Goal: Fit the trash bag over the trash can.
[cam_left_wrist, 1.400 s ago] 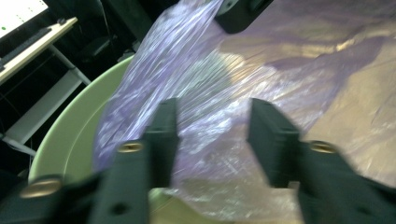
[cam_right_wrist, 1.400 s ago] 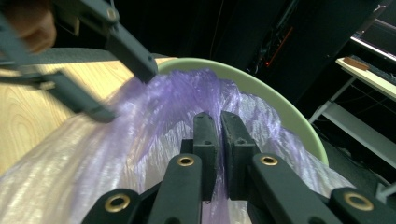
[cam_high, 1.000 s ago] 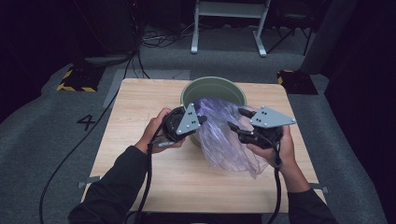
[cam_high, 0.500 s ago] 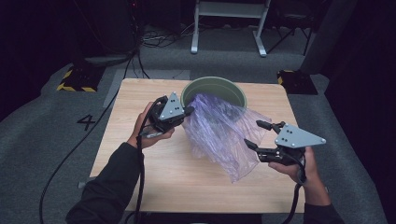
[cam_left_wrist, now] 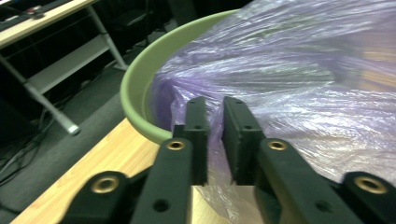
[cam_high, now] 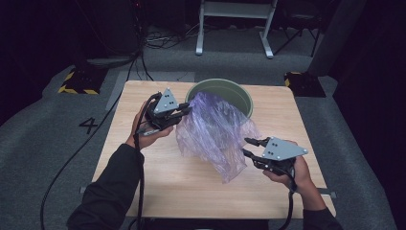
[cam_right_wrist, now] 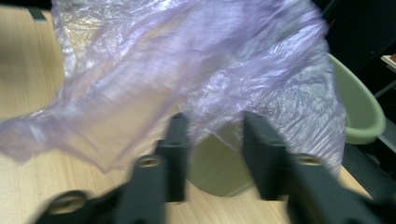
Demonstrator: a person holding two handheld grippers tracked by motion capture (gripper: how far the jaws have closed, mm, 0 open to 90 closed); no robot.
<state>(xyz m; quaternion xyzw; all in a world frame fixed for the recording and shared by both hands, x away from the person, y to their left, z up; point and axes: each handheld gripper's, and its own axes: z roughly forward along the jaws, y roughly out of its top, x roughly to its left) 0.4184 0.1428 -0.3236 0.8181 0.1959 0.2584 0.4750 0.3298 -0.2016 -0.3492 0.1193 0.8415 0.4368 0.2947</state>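
Observation:
A crumpled translucent purple plastic bag (cam_high: 215, 124) hangs over the near rim of a pale green bin (cam_high: 239, 93) and drapes down onto the wooden table (cam_high: 182, 191). My left gripper (cam_high: 187, 111) is shut on a fold of the bag's left edge; in the left gripper view the jaws (cam_left_wrist: 214, 102) pinch the film (cam_left_wrist: 289, 70) beside the bin's rim (cam_left_wrist: 140, 79). My right gripper (cam_high: 246, 146) stands open at the bag's lower right edge. In the right gripper view its jaws (cam_right_wrist: 215, 116) are apart, with the bag (cam_right_wrist: 187, 56) just beyond them and the bin (cam_right_wrist: 359, 107) at the right.
The bin stands at the table's far middle edge. Bare wood lies at the near side and to both sides of the bag. Grey carpet surrounds the table, with cables (cam_high: 62, 167) at the left and a white frame (cam_high: 234, 28) behind.
A second ago both grippers were close together on the bunched bag. The right one let go and swung out to the right, the left one pulled left, and the bag spread wide.

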